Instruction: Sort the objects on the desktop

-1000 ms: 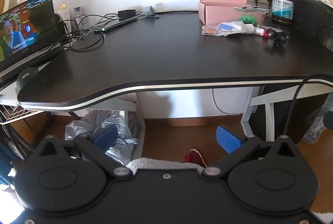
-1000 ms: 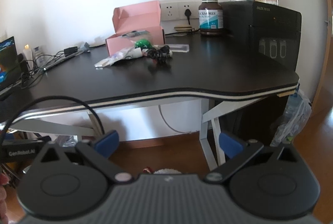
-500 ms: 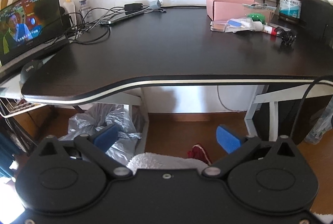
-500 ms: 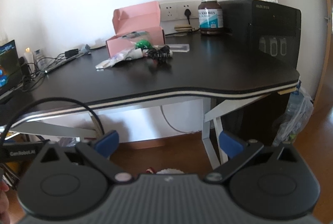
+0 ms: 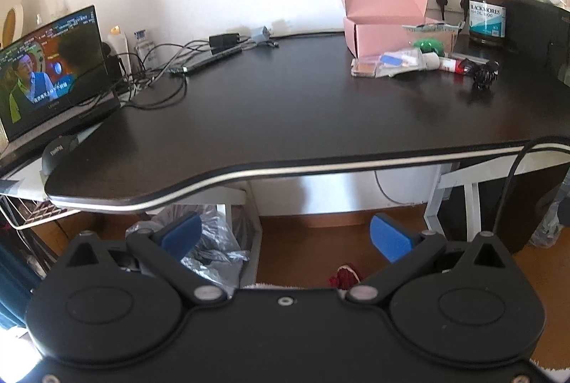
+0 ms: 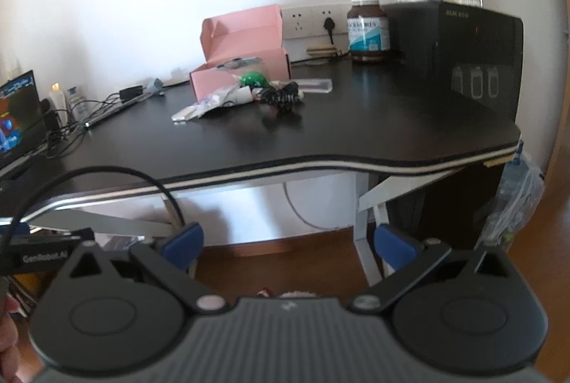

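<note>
Hanging below the front edge of the dark surface [image 5: 285, 119], the left claw [image 5: 285, 237] is released, its blue pads spread wide with nothing between them. The right claw [image 6: 288, 246] hangs the same way, spread and empty, in front of the white frame under the surface.

The things to sort lie in a loose cluster toward the back right of the surface, well apart from both claws. A pink box [image 5: 381, 12] stands open against the wall, its lid tilted up. Just in front of it are a clear packet with a blue label [image 5: 395, 60], a green round thing [image 5: 429, 45], a white tube [image 5: 433, 60] and a small black tangle [image 5: 482, 76], close together and partly overlapping. A brown bottle [image 5: 486, 14] stands upright near the wall sockets, beside a black cabinet [image 6: 459, 51].

At the far left a lit screen [image 5: 53, 66] leans upright, with cables [image 5: 156, 87] strewn beside it.
</note>
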